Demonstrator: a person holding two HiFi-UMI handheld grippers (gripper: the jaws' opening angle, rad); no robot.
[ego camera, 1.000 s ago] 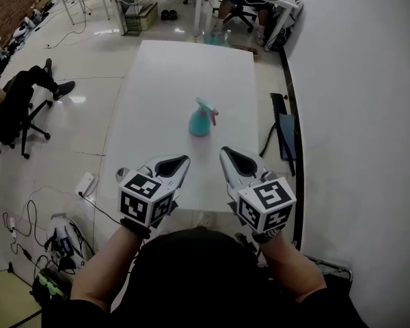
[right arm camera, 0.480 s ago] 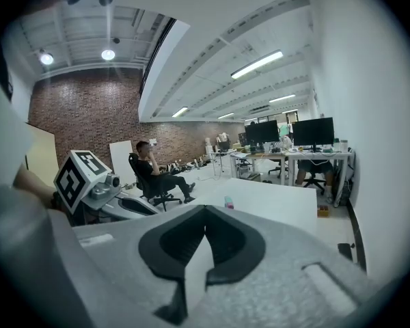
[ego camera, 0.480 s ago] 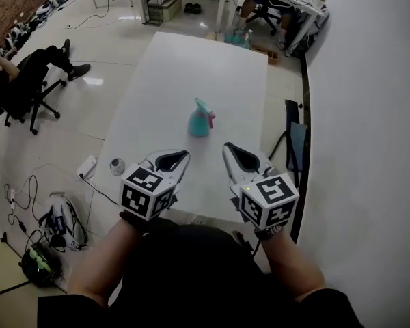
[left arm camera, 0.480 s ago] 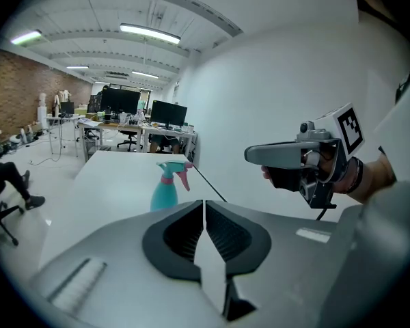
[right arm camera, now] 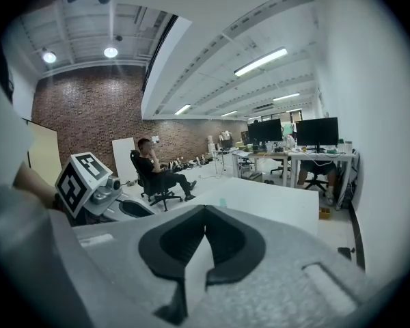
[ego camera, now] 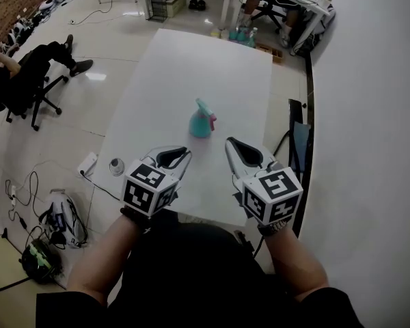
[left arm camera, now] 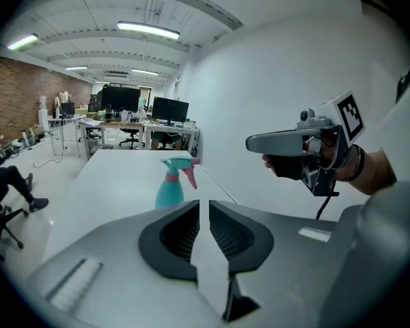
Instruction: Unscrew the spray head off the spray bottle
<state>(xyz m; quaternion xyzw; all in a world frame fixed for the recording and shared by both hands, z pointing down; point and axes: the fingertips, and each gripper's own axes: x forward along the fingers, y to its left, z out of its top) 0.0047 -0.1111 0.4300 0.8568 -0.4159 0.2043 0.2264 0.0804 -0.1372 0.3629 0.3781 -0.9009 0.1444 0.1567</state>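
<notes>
A teal spray bottle (ego camera: 200, 123) with a pink trigger stands upright in the middle of the white table (ego camera: 191, 60). It appears straight ahead in the left gripper view as the bottle (left arm camera: 170, 187). My left gripper (ego camera: 185, 153) hovers over the near table edge, short of the bottle. Its jaws have just been opening and show a narrow gap with nothing between them. My right gripper (ego camera: 229, 142) is level with it on the right, shut and empty, also apart from the bottle. The right gripper (left arm camera: 251, 143) shows at the right of the left gripper view.
A person sits on an office chair (ego camera: 17, 80) left of the table. Cables, a bag (ego camera: 58, 227) and a small round object (ego camera: 117, 166) lie on the floor near left. A dark chair (ego camera: 297, 142) stands between the table and the white wall at right. Desks stand beyond the table's far end.
Both grippers have edged forward over the near table edge toward the bottle. The left jaws have parted a little. The bottle has not moved.
</notes>
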